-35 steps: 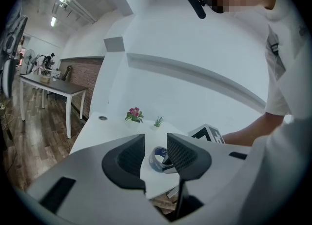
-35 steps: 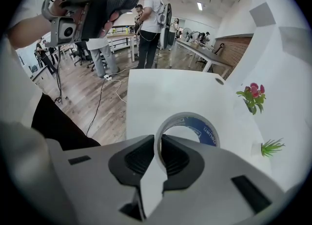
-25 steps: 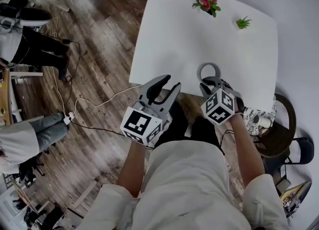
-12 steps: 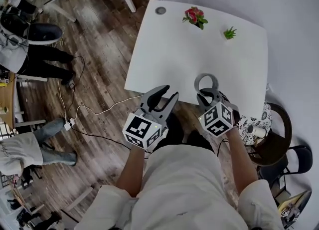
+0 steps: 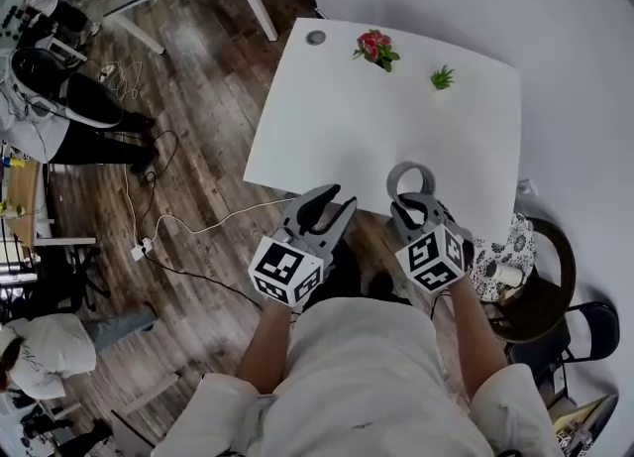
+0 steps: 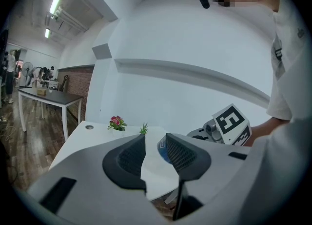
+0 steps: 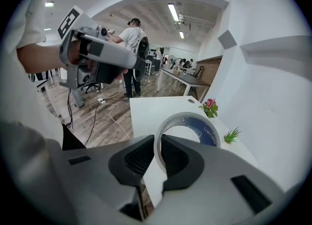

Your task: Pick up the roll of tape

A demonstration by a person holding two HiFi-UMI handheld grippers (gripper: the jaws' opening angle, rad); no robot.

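Observation:
The roll of tape (image 5: 395, 173), a grey ring with a blue inner face, hangs upright over the near edge of the white table (image 5: 347, 118). My right gripper (image 5: 414, 202) is shut on the roll's wall. In the right gripper view the two pads pinch the near side of the tape (image 7: 207, 130), with the right gripper (image 7: 157, 158) below it. My left gripper (image 5: 335, 199) hangs beside it, off the table's near edge, open and empty; its jaws have just been closing slightly. In the left gripper view the left gripper (image 6: 151, 155) holds nothing, and a blue bit of the tape (image 6: 162, 150) shows past one jaw.
A red-flowered plant (image 5: 374, 47), a small green plant (image 5: 442, 77) and a round cable hole (image 5: 316, 38) sit at the table's far side. A dark chair (image 5: 543, 286) stands right of me. Cables (image 5: 149, 237) lie on the wood floor; people are at left.
My right gripper has risen with the tape and drawn back toward the table's near edge. The left gripper has shifted along with it, jaws slightly narrower.

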